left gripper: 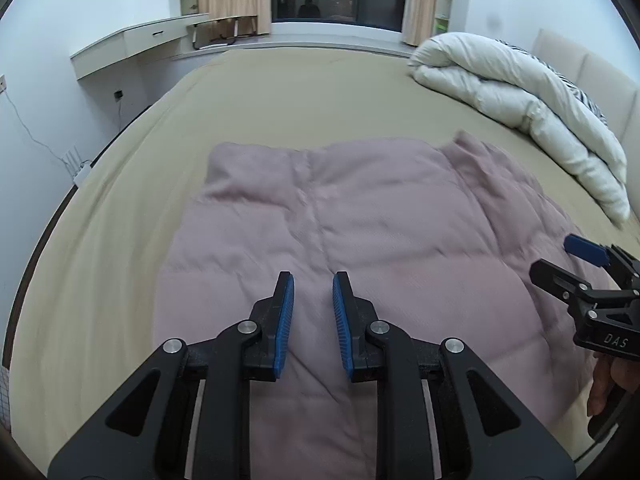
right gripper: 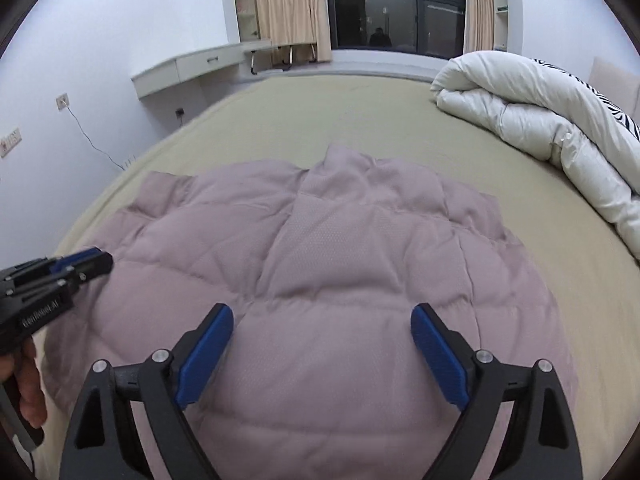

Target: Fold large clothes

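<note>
The pink padded jacket (right gripper: pixel 320 300) looked puffy, light, slippery — best pinched at a hem. Right gripper (right gripper: pixel 322 352) gaped wide; left gripper (left gripper: pixel 313 316) narrow, empty.

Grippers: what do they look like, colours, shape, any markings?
Both are black, angular linkage frames with silver pivot pins and ribbed blue pads on the two fingers. The left gripper carries small white lettering on its body, seen from the right wrist view; the right gripper shows "DAS" on its side. No sleeves or cables are visible.
</note>
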`<state>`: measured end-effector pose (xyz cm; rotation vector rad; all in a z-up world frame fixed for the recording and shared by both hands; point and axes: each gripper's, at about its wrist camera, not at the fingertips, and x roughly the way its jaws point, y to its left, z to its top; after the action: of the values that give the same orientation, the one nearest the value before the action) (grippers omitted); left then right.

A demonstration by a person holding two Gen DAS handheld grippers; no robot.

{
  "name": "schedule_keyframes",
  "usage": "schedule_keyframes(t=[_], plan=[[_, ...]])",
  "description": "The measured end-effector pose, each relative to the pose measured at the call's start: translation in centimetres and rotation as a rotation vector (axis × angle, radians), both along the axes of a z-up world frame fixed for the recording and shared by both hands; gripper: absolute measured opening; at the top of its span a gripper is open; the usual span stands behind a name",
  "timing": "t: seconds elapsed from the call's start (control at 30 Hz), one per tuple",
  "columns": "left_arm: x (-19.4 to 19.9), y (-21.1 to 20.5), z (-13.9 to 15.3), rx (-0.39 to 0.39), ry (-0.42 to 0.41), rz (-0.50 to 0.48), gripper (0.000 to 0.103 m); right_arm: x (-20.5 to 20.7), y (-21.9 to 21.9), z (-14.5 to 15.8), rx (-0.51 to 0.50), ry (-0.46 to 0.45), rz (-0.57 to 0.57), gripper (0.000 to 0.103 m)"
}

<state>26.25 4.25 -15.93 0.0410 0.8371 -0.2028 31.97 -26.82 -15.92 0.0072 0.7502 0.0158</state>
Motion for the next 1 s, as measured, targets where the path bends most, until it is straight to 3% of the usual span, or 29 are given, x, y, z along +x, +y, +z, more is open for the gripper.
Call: schedule_keyframes(t=[0.1,0.2,0.33,0.37,0.4,0.47,0.57,0.7,0.87,1.0], plan=[[-1.0,-1.4,-2.1,0.045,-0.010,-0.015,0.020,-0.9,0.4,-2.0,-0.060,0.020,0.012,0.097],[-1.1,-1.7,-3.2,0.036,-0.013,-0.009,0.020,-0.7,0.1,-3.2,-0.066,0.019,0.019,0.102],[-1.7,0.0,-1.5,-0.020,0.015,-0.006,0.024,-0.6,-0.9,-1.1,0.001,0.087,0.000,0.099],[-2.3,0.9,-0.9,-0.038,0.005,0.002,0.041,-1.2,-1.4,-0.2,0.032,0.068,-0.005,0.099],[-2.8,1.8,-0.3,-0.054,-0.005,0.015,0.074,-2.2,-2.2,0.8,0.064,0.031,-0.008,0.099],[-4.0,4.2,0.8,-0.098,-0.030,0.069,0.098,-3.7,-4.1,2.0,0.100,-0.016,-0.035,0.102],[-4.1,7.9,1.2,-0.128,0.001,0.144,0.098,-5.4,-8.2,2.9,0.153,-0.047,-0.097,0.103],[-3.2,11.9,0.6,-0.142,0.034,0.218,0.098,-6.0,-15.1,2.6,0.256,-0.018,-0.207,0.103],[-1.6,16.7,-2.1,-0.389,0.196,0.257,0.098,-4.9,-21.7,-1.0,0.499,0.114,-0.263,0.103],[-0.8,17.2,-3.7,-0.468,0.255,0.210,0.098,-3.6,-24.0,-4.4,0.645,0.182,-0.247,0.099]])
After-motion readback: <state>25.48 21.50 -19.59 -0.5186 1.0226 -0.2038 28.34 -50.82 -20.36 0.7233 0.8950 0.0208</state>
